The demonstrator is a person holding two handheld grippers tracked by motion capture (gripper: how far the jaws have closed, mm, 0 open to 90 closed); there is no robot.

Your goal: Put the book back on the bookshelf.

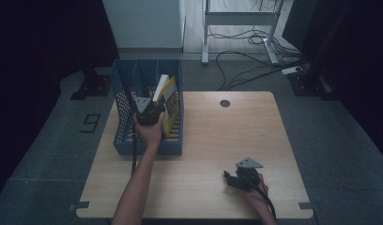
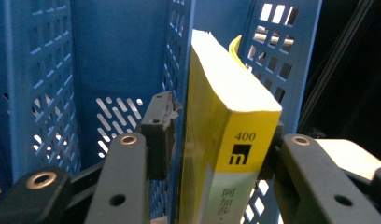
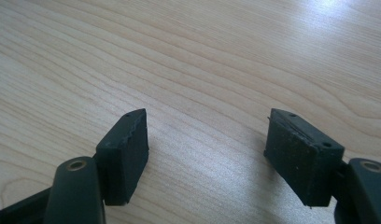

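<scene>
- Blue file rack [image 1: 128, 89]: stands on the left rear part of the wooden worktop [image 1: 203, 136]. Perforated walls and upright dividers form several compartments.
- Yellow book [image 1: 170, 105]: stands on edge in the rack's rightmost compartment, tilted, top edge leaning toward the rack's back. In the left gripper view the book [image 2: 226, 140] shows a yellow spine marked "400", with white page edges above.
- Left hand-held gripper [image 1: 149, 112]: held in the person's left hand [image 1: 149, 133], reaching into the rack. In the left gripper view this gripper [image 2: 216, 135] has its jaws either side of the book. The right jaw sits against the spine; the left jaw lies beyond a blue divider [image 2: 179, 93], with that divider between it and the book's cover. Jaws at narrow spacing, clamped on book and divider together.
- Cable hole [image 1: 225, 103]: dark round opening near the worktop's rear edge, right of the rack.
- Right hand-held gripper [image 1: 233, 179]: held in the right hand [image 1: 257, 192] at the front right of the worktop, well apart from the rack. In the right gripper view this gripper [image 3: 207, 144] has its jaws spread wide over bare wood, nothing between them.
</scene>
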